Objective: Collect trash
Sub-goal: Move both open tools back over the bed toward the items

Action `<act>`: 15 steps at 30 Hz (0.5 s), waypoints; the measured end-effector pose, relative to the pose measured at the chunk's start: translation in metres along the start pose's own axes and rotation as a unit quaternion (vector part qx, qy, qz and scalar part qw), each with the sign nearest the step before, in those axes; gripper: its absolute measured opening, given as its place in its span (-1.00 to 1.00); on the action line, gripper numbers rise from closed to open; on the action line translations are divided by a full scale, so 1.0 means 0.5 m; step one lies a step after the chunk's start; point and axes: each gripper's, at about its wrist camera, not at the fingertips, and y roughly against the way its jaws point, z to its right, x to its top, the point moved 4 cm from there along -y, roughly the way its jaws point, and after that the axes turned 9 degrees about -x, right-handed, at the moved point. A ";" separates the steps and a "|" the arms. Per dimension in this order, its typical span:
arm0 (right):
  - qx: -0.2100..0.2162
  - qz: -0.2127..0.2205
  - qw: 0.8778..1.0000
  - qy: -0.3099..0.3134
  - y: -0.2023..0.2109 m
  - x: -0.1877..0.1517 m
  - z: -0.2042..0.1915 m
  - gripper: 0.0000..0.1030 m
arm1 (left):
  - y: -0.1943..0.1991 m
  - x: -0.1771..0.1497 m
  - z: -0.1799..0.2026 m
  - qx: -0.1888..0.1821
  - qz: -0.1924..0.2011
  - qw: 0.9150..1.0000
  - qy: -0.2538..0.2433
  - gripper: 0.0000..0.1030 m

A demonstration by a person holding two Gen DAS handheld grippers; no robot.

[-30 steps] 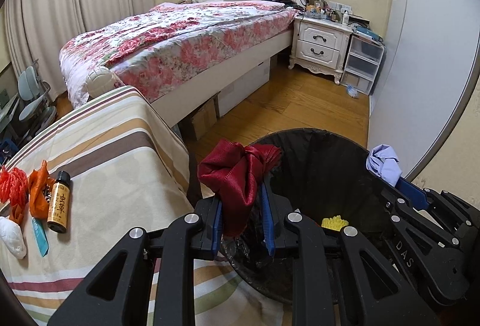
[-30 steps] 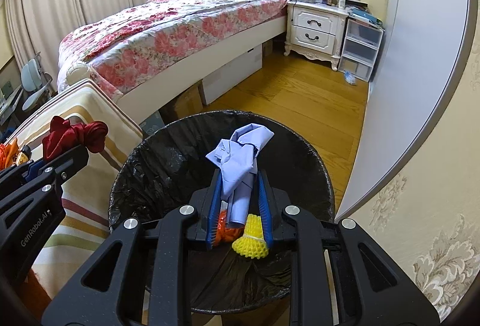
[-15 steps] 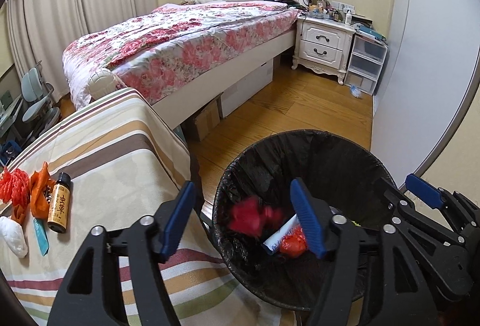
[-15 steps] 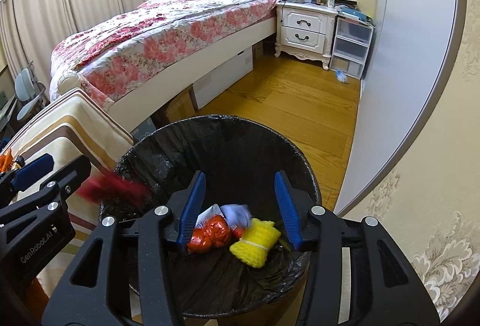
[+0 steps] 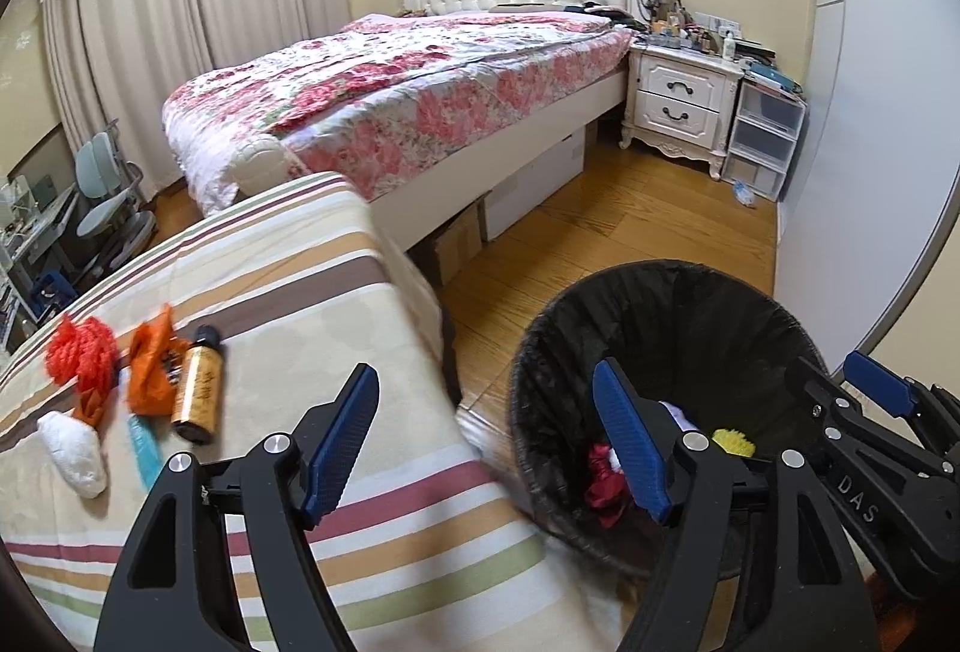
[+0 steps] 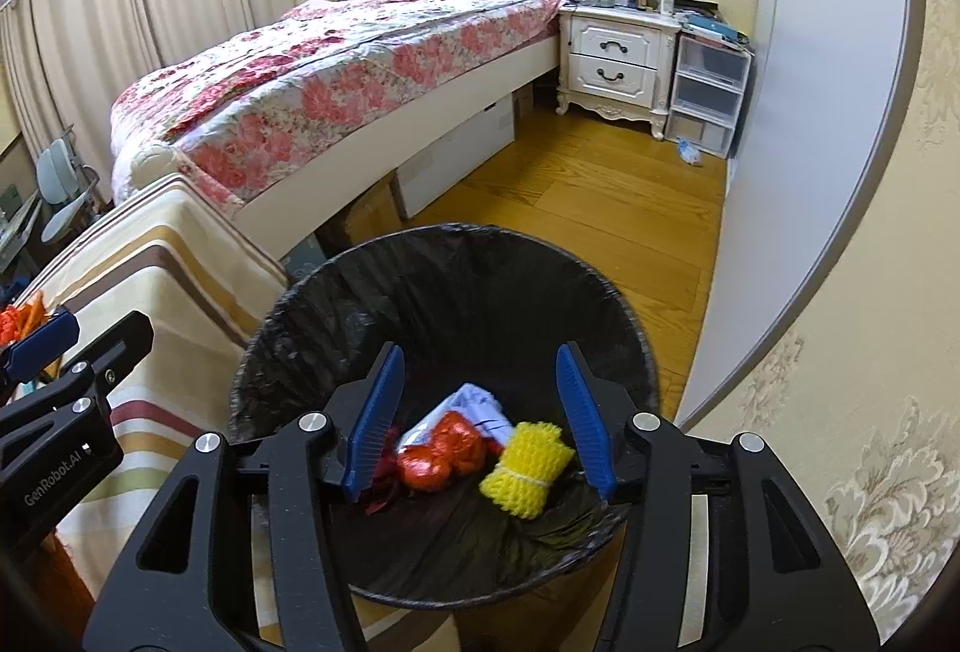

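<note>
Black-lined bin [image 6: 444, 292] could be tipped if clipped by either empty, still-opening claw, left gripper [image 5: 486, 442] or right gripper [image 6: 477, 415], before bottle [image 5: 198, 382] ahead-left is fetched.

So there's a striped cloth-covered table [image 5: 312, 292] at the near left. Bunched at its left end: a red net ball [image 5: 81, 355], an orange wrapper [image 5: 150, 370], a brown bottle [image 5: 197, 388] lying flat, a white wad [image 5: 75, 451] and a teal strip [image 5: 143, 448]. On the wood floor [image 5: 600, 244] just right of the table sits a black-lined trash bin [image 6: 456, 256].
</note>
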 end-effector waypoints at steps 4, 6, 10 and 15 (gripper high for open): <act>0.034 -0.004 0.999 0.023 0.021 -0.014 -0.070 0.03 | 0.032 -0.024 -0.059 0.028 0.003 1.000 0.013 0.40; 0.051 -0.006 0.998 0.041 0.032 -0.022 -0.114 0.03 | 0.048 -0.039 -0.095 0.045 0.004 0.999 0.021 0.40; 0.087 -0.007 0.993 0.082 0.058 -0.038 -0.208 0.04 | 0.078 -0.069 -0.170 0.076 0.004 0.996 0.047 0.40; 0.123 -0.007 0.984 0.128 0.087 -0.053 -0.313 0.04 | 0.117 -0.111 -0.270 0.121 0.003 0.989 0.089 0.40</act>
